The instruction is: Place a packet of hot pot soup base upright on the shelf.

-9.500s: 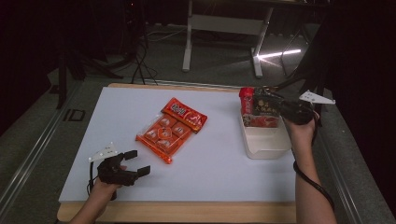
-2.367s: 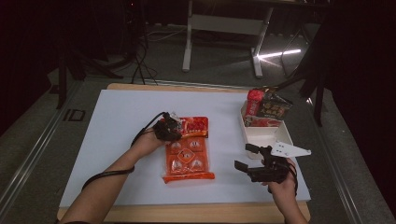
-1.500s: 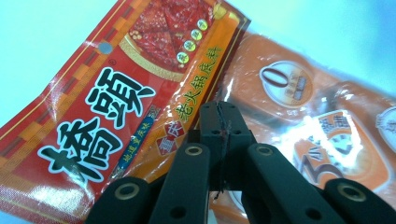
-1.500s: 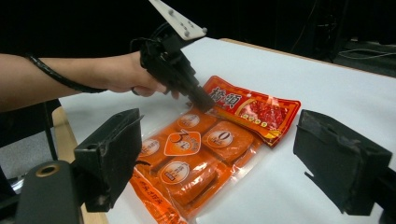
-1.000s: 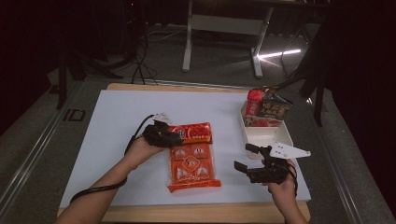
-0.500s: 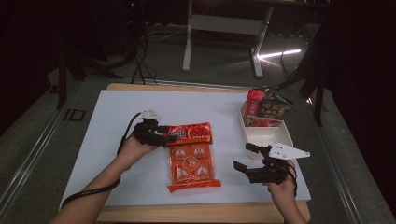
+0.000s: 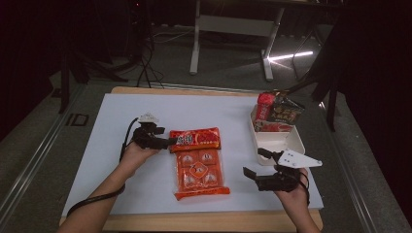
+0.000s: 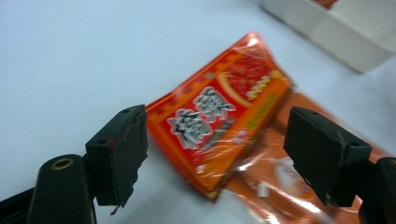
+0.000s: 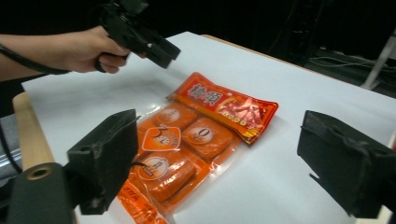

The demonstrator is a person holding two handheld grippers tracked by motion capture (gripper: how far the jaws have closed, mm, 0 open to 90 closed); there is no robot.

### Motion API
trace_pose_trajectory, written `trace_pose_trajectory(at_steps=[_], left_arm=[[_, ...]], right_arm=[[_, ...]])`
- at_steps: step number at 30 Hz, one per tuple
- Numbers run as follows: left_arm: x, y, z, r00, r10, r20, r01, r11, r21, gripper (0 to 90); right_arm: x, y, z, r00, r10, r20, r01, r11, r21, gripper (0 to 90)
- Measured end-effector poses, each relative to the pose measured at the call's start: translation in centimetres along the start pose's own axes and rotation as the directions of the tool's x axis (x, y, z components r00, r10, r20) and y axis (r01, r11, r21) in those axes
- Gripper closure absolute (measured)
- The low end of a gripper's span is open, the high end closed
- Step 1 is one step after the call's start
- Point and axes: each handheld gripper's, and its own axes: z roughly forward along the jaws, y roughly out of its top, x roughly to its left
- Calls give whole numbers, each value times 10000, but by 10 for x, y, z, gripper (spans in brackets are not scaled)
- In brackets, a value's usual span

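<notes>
A: How does the left gripper (image 7: 167,142) stand?

B: Released. Its jaws have just been opening, and in the left gripper view the red packet (image 8: 219,126) lies between them with bare table on either side of it, no pad pressing on it. The gripper sits just off the packet's left end.

A: And the packet itself?

B: Flat on the white table (image 7: 111,116), around the middle, a little left of centre. It lies crosswise over the far end of the clear pouch (image 7: 198,170) of six orange pieces. That pouch runs from under the packet toward the near edge.

A: The right gripper (image 7: 256,165)?

B: Also unclenched, jaws wide apart with nothing between them. It hovers near the near right corner of the table, pointing toward the pouch. In the right gripper view the pouch (image 9: 173,154) and the packet (image 9: 229,105) lie beyond its jaws, well clear of them.

A: Anything farther out?

B: A white tray (image 7: 291,141) stands at the right edge, just beyond the right gripper. Snack packs (image 7: 277,111) stand upright in its far end.
</notes>
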Motion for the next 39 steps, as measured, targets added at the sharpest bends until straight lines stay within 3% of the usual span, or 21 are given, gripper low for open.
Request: trace_pose_trajectory(at_steps=[8, 10, 15, 17, 22, 29, 36, 39], left_arm=[[12, -14, 14, 9995, -308, -101, 309, 9994, 143, 223], [15, -17, 19, 9988, -495, -16, 495, 9985, 213, 229], [21, -20, 30, 9973, -724, -140, 733, 9946, 733, 257], [22, -20, 33, 9974, -713, -126, 721, 9937, 860, 337], [21, -19, 42, 9962, -865, 80, 851, 9899, 1131, 416], [14, -17, 49, 9961, -687, 553, 607, 9888, 1360, 571], [5, -14, 56, 9968, -471, 652, 373, 9889, 1438, 661], [-2, -12, 61, 9974, -150, 702, 42, 9884, 1516, 710]], right_arm=[[4, 0, 2, 9999, -156, -36, 155, 9999, -34, 104], [4, -1, 3, 9996, -129, -238, 130, 9999, 48, 104], [5, -2, 6, 9996, -134, -260, 142, 9994, 304, 104], [6, -2, 6, 9996, -108, -269, 115, 9995, 289, 106], [4, -2, 5, 9996, -26, -279, 32, 9997, 230, 108], [2, -2, 4, 9993, 152, -335, -145, 9997, 201, 133], [1, -3, 4, 9989, 251, -385, -243, 9995, 204, 136], [1, -3, 4, 9989, 238, -404, -229, 9995, 225, 138]])
